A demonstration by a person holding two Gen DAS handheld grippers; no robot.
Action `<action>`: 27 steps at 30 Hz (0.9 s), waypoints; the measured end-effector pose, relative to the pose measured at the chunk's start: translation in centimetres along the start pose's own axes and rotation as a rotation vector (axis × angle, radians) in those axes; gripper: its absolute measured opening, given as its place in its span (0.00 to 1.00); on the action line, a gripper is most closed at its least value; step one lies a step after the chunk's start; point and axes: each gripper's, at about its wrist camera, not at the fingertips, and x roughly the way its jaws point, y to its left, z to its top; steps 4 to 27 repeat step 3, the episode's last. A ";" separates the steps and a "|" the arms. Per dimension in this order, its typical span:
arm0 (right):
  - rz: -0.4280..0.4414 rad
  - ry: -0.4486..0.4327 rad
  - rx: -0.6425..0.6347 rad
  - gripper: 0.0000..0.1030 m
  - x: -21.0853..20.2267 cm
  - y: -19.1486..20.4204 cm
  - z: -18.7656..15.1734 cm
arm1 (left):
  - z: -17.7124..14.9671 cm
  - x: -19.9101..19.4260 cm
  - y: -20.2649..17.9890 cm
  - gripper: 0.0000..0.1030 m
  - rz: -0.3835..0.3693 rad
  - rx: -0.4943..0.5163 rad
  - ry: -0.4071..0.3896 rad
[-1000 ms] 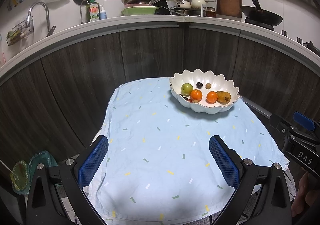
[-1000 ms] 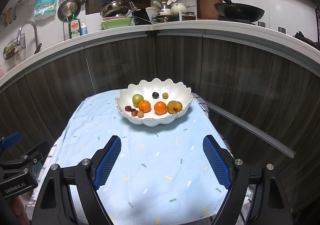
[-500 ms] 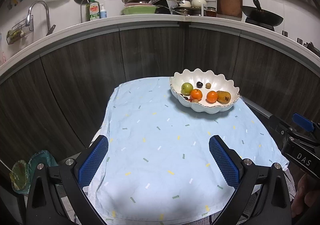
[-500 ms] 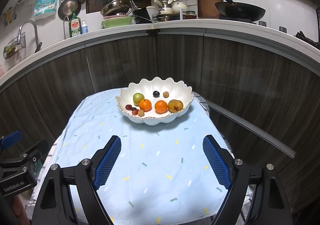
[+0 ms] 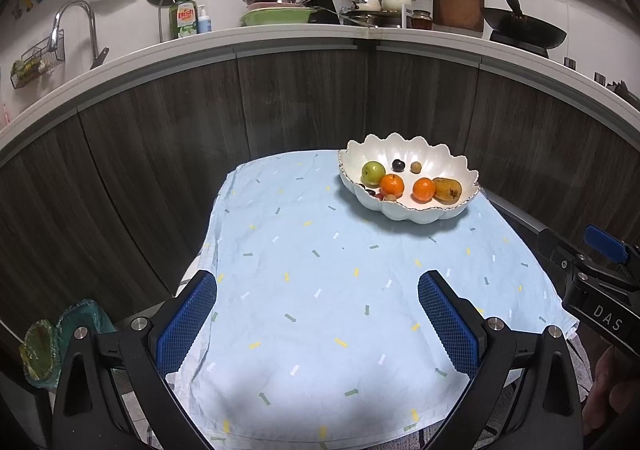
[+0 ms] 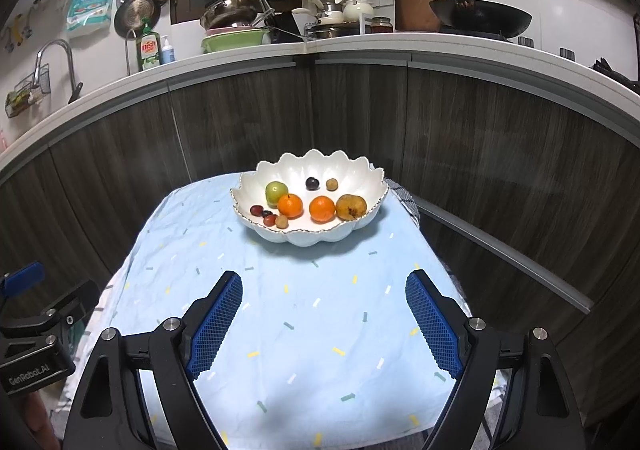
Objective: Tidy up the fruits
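Note:
A white scalloped bowl (image 5: 448, 161) (image 6: 352, 170) stands at the far right of the table. It holds a green apple (image 5: 373, 173) (image 6: 276, 192), two oranges (image 5: 392, 185) (image 6: 322, 209), a brownish pear (image 5: 447, 190) (image 6: 351, 207), a dark plum (image 6: 312, 182) and several small fruits (image 6: 270, 219). My left gripper (image 5: 318, 320) is open and empty over the near edge of the table. My right gripper (image 6: 324, 320) is open and empty, nearer the bowl, and shows at the right edge of the left wrist view (image 5: 592, 278).
A light blue cloth (image 5: 320, 270) with small coloured marks covers the table. Dark wood cabinet fronts (image 5: 304, 98) curve closely behind it, under a counter (image 5: 280, 34) with pans and dishes. A glass dish (image 5: 40, 350) sits low at the left.
My right gripper has moved a little toward the bowl, which now looks larger and higher in its view. My left gripper has hardly moved.

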 end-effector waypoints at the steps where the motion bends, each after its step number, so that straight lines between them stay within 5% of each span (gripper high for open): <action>1: 0.000 0.001 0.000 0.82 0.0 0.0 0.0 | 0.0 0.0 0.0 1.00 0.000 0.000 0.002; 27: 0.000 0.003 0.002 0.82 0.1 0.0 -0.1 | -0.1 0.2 0.1 1.00 -0.001 -0.002 0.009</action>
